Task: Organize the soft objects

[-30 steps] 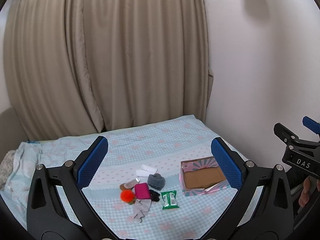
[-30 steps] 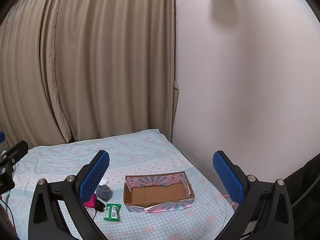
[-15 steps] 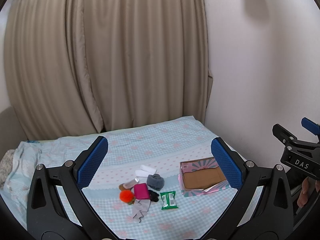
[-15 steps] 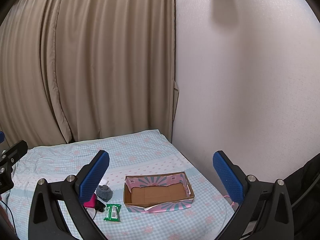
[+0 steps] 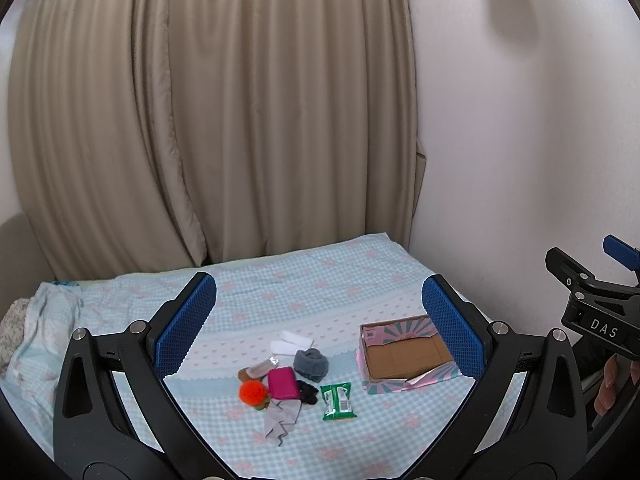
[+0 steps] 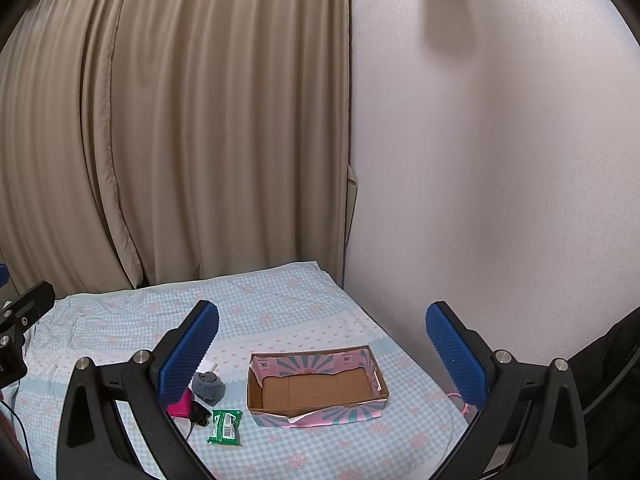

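Several small soft things lie heaped together on the near middle of the bed [image 5: 280, 280]: a fuzzy orange pompom [image 5: 253, 393], a magenta pouch [image 5: 282, 383], a rolled grey sock [image 5: 311, 364], a black scrap [image 5: 307, 391], a limp grey cloth [image 5: 281, 420], a tan slipper-like piece [image 5: 252, 371] and two white pads [image 5: 290, 342]. A glossy green packet [image 5: 338, 401] lies flat just right of the heap. Further right stands the cardboard box [image 6: 316, 388], bare brown inside with pink and teal sunburst paper on its walls.

Both claws hang well above all this, spread wide with nothing between the blue dimpled pads: the left gripper [image 5: 318, 326] looks over the heap, the right gripper [image 6: 322, 350] over the box.

Because the pieces touch and overlap, a pinch could well drag up a neighbour, or catch only a fold of the cloth and let it slip. The box looks light, with torn paper at its near edge; a nudge may slide it on the checked sheet.
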Demonstrator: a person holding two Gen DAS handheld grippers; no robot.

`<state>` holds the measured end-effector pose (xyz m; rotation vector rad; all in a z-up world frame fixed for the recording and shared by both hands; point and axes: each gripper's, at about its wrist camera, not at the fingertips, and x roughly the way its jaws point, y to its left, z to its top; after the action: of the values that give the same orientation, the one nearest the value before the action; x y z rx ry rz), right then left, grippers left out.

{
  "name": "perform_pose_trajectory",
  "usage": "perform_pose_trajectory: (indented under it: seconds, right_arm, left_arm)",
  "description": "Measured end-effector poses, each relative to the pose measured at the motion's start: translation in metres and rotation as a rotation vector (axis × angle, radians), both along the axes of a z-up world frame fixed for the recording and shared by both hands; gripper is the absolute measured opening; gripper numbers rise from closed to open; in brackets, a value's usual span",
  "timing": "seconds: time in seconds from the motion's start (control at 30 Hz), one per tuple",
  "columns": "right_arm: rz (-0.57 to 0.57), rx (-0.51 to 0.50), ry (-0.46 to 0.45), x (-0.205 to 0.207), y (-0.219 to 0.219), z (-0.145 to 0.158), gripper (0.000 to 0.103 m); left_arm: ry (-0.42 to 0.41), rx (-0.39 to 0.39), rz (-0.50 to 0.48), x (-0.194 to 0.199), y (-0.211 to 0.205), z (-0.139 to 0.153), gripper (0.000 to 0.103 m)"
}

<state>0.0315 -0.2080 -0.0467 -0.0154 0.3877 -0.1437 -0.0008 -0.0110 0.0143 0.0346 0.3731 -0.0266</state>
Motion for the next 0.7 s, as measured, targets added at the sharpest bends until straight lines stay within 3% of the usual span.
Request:
perform_pose_trajectory:
  seconds: [0.7]
  right_arm:
    - [0.009, -0.001, 0.002, 0.0011, -0.0025, -0.0048, 0.103]
  left_arm:
    - [0.002, -0.012, 0.003, -0.0001, 0.0043, -0.0002, 0.102]
